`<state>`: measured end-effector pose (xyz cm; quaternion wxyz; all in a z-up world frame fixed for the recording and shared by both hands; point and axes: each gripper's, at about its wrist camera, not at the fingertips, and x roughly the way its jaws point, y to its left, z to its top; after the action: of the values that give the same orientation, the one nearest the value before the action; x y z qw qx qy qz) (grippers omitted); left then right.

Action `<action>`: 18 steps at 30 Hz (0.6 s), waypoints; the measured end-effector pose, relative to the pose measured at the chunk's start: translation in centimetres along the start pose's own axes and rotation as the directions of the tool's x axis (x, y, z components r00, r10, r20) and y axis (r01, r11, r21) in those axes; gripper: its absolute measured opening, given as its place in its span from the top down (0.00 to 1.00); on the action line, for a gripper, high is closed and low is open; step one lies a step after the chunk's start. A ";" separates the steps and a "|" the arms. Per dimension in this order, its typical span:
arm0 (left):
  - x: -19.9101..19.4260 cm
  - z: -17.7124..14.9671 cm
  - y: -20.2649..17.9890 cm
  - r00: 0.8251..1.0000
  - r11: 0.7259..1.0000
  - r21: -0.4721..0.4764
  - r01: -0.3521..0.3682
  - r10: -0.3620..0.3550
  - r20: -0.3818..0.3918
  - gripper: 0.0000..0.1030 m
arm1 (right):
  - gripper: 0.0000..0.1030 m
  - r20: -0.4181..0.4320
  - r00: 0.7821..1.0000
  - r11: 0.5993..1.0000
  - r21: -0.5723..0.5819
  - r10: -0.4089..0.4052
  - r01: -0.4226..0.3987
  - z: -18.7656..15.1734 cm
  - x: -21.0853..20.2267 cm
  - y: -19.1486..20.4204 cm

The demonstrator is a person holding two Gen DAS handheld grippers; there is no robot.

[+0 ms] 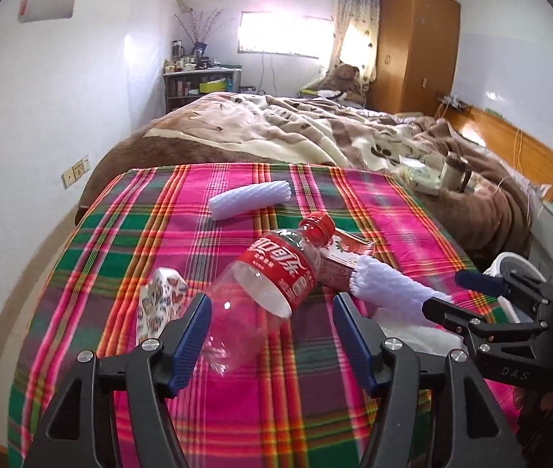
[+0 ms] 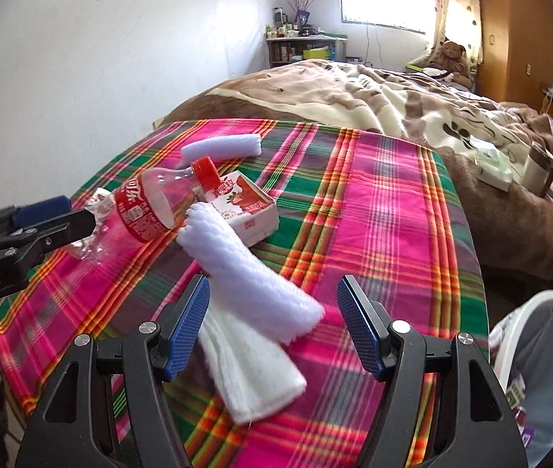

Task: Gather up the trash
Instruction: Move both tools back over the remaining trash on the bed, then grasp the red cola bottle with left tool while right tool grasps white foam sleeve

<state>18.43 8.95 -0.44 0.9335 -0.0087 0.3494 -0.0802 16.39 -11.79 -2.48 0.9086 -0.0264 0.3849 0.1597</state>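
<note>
Nothing grabbed yet, and five pieces lie on the plaid bedcover (image 1: 93, 257). From the left: a crumpled printed wrapper (image 1: 159, 304), then the clear, glossy cola bottle (image 1: 264, 288), its base between the left tool's (image 1: 272, 335) parted, empty jaws. Next, the cardboard juice carton (image 2: 243, 204), with a ribbed foam sleeve (image 2: 220, 148) lying beyond. The right tool (image 2: 272, 327) gapes over soft foam netting (image 2: 249, 269). Far right, a lined bin (image 2: 545, 335) waits.
</note>
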 end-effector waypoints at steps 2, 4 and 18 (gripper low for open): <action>0.9 0.5 0.0 1.000 1.000 0.029 0.010 -0.009 -0.019 0.38 | 0.33 -0.017 1.000 1.000 -0.004 0.004 -0.004 0.3 0.7 0.0; 1.8 0.8 0.1 0.999 0.999 0.037 0.011 -0.010 -0.041 0.38 | 0.33 -0.037 0.999 1.000 0.001 0.005 -0.005 0.4 1.4 -0.1; 5.4 1.2 -0.3 0.988 0.990 0.139 0.034 -0.012 -0.154 0.35 | 0.33 -0.116 0.992 0.998 -0.032 0.049 -0.053 0.3 3.2 0.1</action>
<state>23.24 7.74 -3.02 0.9013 0.0594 0.4132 -0.1160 18.70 -10.79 -4.50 0.8799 -0.0419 0.4345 0.1878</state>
